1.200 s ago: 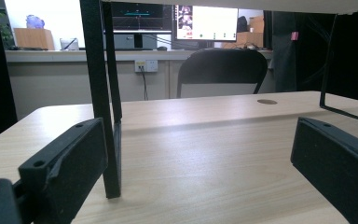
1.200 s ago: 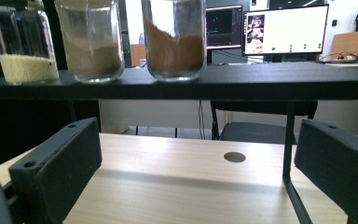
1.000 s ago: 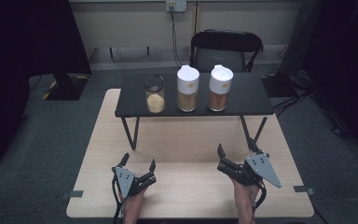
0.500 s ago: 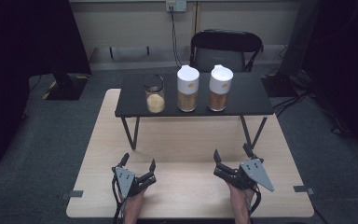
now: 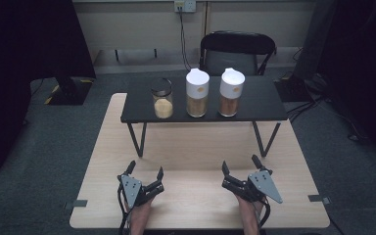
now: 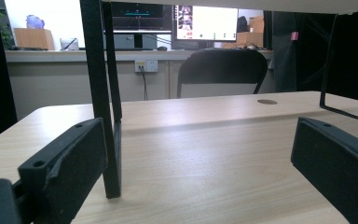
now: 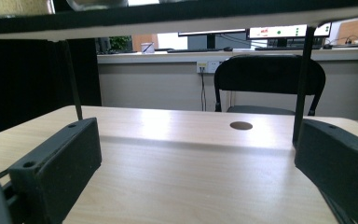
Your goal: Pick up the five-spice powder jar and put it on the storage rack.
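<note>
On a black raised shelf (image 5: 254, 105) at the far side of the wooden table (image 5: 196, 147) stand three containers in a row. The leftmost is an open glass jar (image 5: 162, 100) partly filled with pale grains. Beside it are two white-lidded canisters (image 5: 197, 93) (image 5: 231, 92) with brown contents. My left gripper (image 5: 144, 170) rests open near the table's front edge, nothing between its jaws. My right gripper (image 5: 241, 164) also lies open at the front right, with nothing in it. In the left gripper view a black shelf leg (image 6: 103, 93) rises close ahead on the left.
A black chair (image 5: 237, 51) stands behind the table. A dark monitor stand (image 5: 68, 88) sits on the floor at the back left. Cables (image 5: 318, 98) trail across the floor at the right. A round hole (image 7: 241, 125) shows in the tabletop in the right gripper view.
My right gripper has slid a little to the left and nearer the front edge. The left gripper has stayed in place.
</note>
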`<state>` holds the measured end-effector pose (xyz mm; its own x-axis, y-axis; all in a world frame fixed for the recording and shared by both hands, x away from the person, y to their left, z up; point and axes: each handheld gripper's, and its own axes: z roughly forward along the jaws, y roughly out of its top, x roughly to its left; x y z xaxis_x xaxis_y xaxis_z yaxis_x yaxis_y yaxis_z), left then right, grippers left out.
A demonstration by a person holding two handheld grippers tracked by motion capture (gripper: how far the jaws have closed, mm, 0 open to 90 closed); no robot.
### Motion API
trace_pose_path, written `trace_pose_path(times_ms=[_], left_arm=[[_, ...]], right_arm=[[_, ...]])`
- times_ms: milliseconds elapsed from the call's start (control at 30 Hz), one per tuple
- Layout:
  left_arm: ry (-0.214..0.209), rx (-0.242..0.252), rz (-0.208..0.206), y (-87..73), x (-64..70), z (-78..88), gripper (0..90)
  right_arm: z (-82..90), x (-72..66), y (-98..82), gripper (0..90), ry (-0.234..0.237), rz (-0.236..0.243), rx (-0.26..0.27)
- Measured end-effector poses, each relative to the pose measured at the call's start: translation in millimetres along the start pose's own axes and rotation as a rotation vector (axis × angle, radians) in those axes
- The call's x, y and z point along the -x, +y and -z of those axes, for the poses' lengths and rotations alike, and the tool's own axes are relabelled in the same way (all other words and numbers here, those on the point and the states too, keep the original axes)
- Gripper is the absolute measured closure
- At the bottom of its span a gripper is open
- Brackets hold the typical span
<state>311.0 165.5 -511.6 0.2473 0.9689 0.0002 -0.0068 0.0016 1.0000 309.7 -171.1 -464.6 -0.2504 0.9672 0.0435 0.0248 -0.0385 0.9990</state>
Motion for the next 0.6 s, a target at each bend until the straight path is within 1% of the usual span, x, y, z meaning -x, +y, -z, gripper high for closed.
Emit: trace_pose_path(times_ms=[133,600], left_arm=[[0.0,0.0,0.001,0.0,0.0,0.0,3.1],[0.0,0.0,0.0,0.0,0.0,0.0,3.1]], right_arm=[[0.0,0.3,-9.0,0.0,-0.01,0.008,-0.012],[-0.6,4.4,-27.1,0.0,-0.022,-0.011,-0.032]])
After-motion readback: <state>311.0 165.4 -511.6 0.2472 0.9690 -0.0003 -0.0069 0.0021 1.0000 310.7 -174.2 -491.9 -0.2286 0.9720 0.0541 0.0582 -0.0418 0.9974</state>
